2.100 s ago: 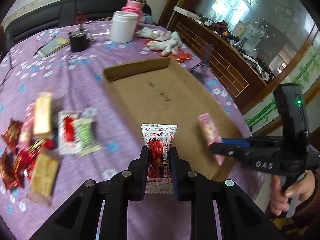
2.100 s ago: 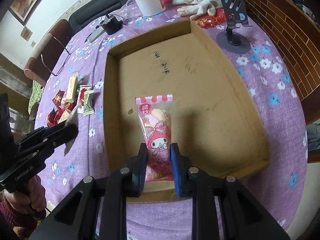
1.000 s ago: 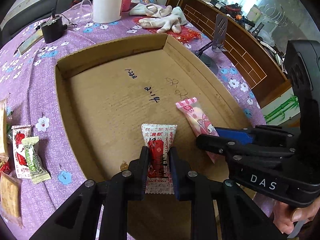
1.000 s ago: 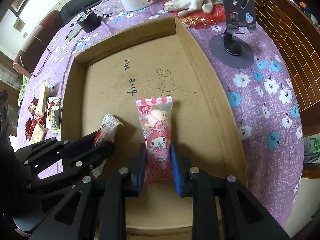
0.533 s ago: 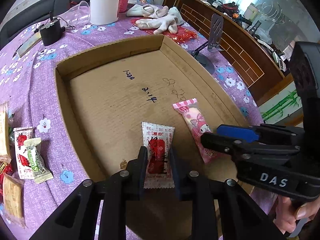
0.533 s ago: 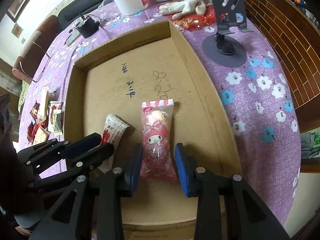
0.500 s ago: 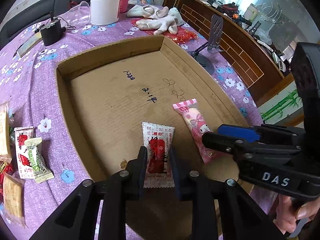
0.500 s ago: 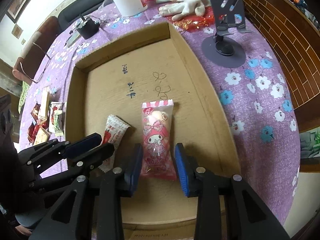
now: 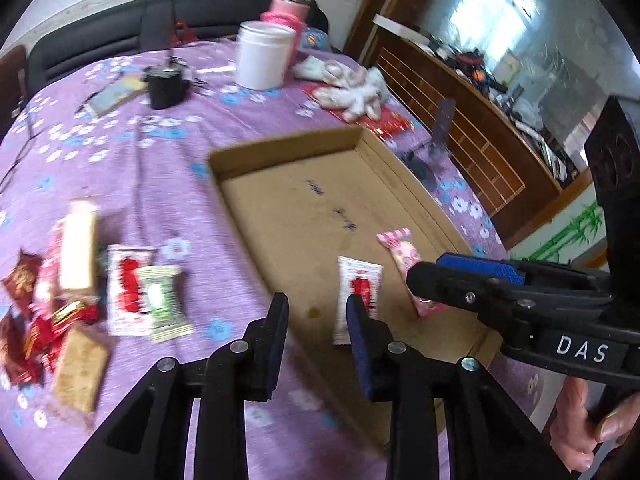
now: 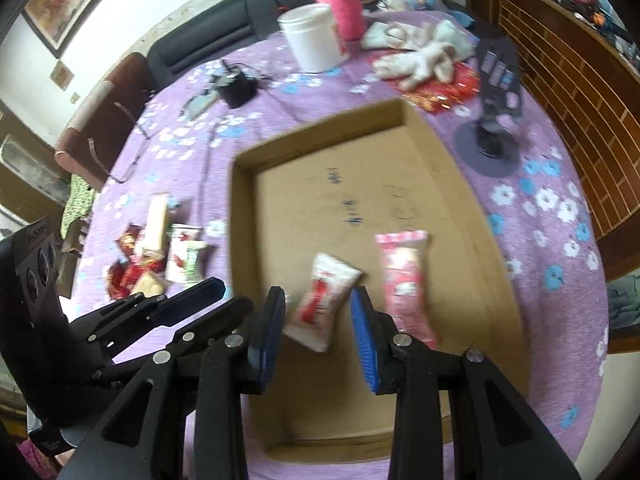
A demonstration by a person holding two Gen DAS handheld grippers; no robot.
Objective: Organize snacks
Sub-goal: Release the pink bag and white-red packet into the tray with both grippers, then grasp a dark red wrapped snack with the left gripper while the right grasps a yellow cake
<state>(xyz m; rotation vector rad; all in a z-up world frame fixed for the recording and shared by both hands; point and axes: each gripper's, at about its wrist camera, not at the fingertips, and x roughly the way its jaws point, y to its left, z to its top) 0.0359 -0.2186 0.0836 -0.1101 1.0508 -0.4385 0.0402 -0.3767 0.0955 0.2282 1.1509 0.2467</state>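
Motion blur smears both views. The loose snack pile (image 9: 68, 292) at nine o'clock on the counter (image 9: 168, 184) is too soft to read any wrapper. The lower end of the pink packet (image 9: 404, 264) is covered by the right tool (image 9: 460, 276). Handwriting on the cardboard tray (image 10: 448, 184) is illegible. The hand (image 9: 584, 432) is cut off at five o'clock.
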